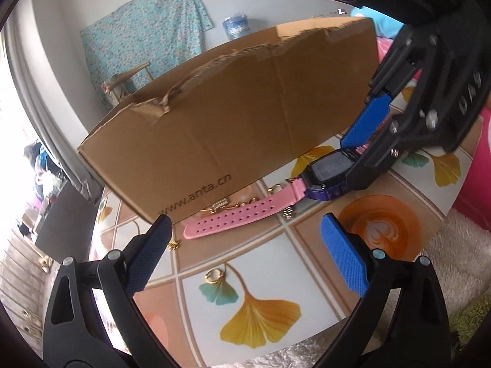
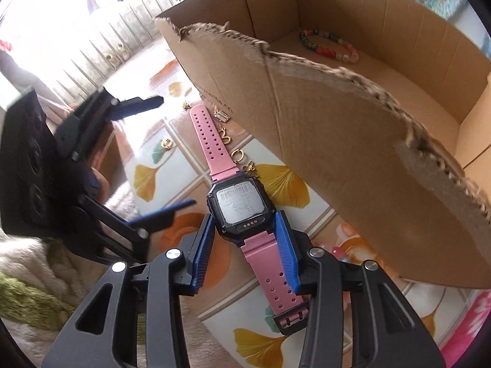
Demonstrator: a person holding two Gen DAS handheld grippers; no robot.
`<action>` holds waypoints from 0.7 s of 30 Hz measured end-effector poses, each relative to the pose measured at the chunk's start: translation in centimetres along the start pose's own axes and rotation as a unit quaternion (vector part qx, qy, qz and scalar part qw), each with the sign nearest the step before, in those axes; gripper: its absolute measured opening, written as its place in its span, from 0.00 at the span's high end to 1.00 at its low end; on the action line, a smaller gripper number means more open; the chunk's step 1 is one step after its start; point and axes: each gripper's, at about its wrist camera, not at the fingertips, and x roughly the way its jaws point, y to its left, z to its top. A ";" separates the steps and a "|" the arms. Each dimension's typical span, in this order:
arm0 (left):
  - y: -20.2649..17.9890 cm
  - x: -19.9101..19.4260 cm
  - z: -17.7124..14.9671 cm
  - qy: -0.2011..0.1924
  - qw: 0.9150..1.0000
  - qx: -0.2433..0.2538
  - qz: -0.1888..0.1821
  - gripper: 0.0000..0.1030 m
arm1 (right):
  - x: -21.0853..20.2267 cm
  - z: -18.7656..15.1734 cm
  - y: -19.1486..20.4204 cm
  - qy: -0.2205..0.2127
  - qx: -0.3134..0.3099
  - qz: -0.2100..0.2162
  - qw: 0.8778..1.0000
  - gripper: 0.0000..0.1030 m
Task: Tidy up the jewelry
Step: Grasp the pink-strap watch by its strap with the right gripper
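A pink-strapped watch with a dark case lies back-up on the leaf-patterned table, beside the front wall of a cardboard box. My right gripper is shut on the watch case, one blue pad against each side; the left wrist view shows the watch at the tip of the right gripper. My left gripper stands open above the table with nothing between its fingers, near the free end of the strap. The right wrist view has the left gripper at the left.
A bead bracelet lies inside the box. Loose gold pieces sit on the table: a hoop earring, a small chain bit, a charm by the box and a link. A fluffy white rug borders the table.
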 end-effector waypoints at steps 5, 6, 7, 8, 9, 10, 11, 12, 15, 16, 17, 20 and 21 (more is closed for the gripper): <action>-1.0 0.0 0.4 -0.005 1.000 0.027 0.000 0.18 | -0.6 -0.1 -1.5 -0.002 0.036 0.061 0.997 0.62; -1.2 0.0 0.5 -0.004 1.000 0.029 -0.001 0.25 | -0.6 -0.2 -1.8 -0.003 0.043 0.073 0.996 0.62; -1.3 0.0 0.5 -0.002 1.000 0.031 -0.003 0.29 | -0.7 -0.3 -2.1 -0.003 0.048 0.084 0.995 0.62; -1.4 0.1 0.6 -0.001 1.000 0.031 -0.004 0.33 | -0.5 -0.5 -2.1 -0.003 0.049 0.089 0.995 0.62; -1.5 0.2 0.7 0.001 0.999 0.031 -0.007 0.39 | -0.5 -0.6 -2.3 -0.003 0.051 0.093 0.994 0.62; -1.5 0.3 0.8 0.003 0.999 0.031 -0.011 0.45 | -0.5 -0.7 -2.5 -0.005 0.051 0.095 0.994 0.62; -1.5 0.3 0.9 0.003 0.999 0.030 -0.017 0.49 | -0.5 -1.0 -2.7 -0.007 0.052 0.097 0.994 0.62; -1.6 0.2 0.9 0.003 0.999 0.030 -0.022 0.56 | -0.7 -1.1 -2.8 -0.009 0.054 0.101 0.993 0.62; -1.9 0.1 1.1 0.007 0.998 0.033 -0.044 0.73 | -1.5 -1.6 -2.5 -0.017 0.049 0.098 0.994 0.62; -2.1 0.1 1.1 0.009 0.998 0.038 -0.044 0.78 | -1.6 -1.8 -2.2 -0.020 0.045 0.093 0.994 0.62; -2.2 0.1 1.1 0.012 0.998 0.041 -0.039 0.84 | -1.7 -2.0 -2.1 -0.021 0.040 0.086 0.995 0.61; -2.0 0.1 1.2 0.020 0.998 0.033 -0.051 0.87 | -1.3 -2.8 -0.7 -0.024 0.018 0.050 0.998 0.61; -1.9 0.0 1.2 0.020 0.998 0.033 -0.050 0.88 | -1.5 -3.0 -0.4 -0.025 0.013 0.043 0.999 0.61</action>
